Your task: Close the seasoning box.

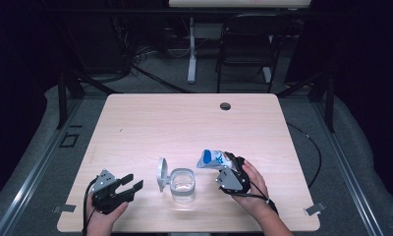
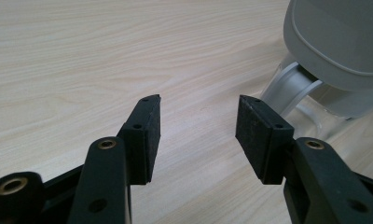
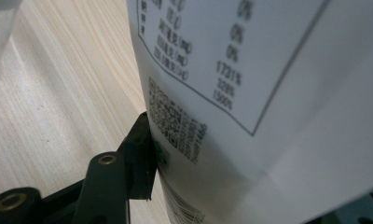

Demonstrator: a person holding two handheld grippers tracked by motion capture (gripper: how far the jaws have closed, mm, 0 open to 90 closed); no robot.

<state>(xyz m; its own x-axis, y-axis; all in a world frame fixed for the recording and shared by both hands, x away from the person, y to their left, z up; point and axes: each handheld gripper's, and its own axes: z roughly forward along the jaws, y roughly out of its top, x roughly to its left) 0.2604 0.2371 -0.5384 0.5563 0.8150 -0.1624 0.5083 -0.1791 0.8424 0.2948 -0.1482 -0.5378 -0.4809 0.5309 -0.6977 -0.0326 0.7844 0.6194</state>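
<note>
The right gripper (image 1: pixel 224 164) is clamping a white-and-blue pouch (image 1: pixel 211 159) just above the table (image 1: pixel 150 123), beside the open clear container (image 1: pixel 182 184). It is looking light and floppy (grip the stiffer edge). The left gripper (image 1: pixel 134 182) is waiting, jaws apart.

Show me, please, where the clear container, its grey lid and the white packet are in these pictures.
clear container (image 1: pixel 183 186): high view, on its glass-like front wall.
grey lid (image 2: pixel 343 42): left gripper view, on the lid's broad grey face.
white packet (image 3: pixel 287 140): right gripper view, on its plain white side below the printed table.
</note>
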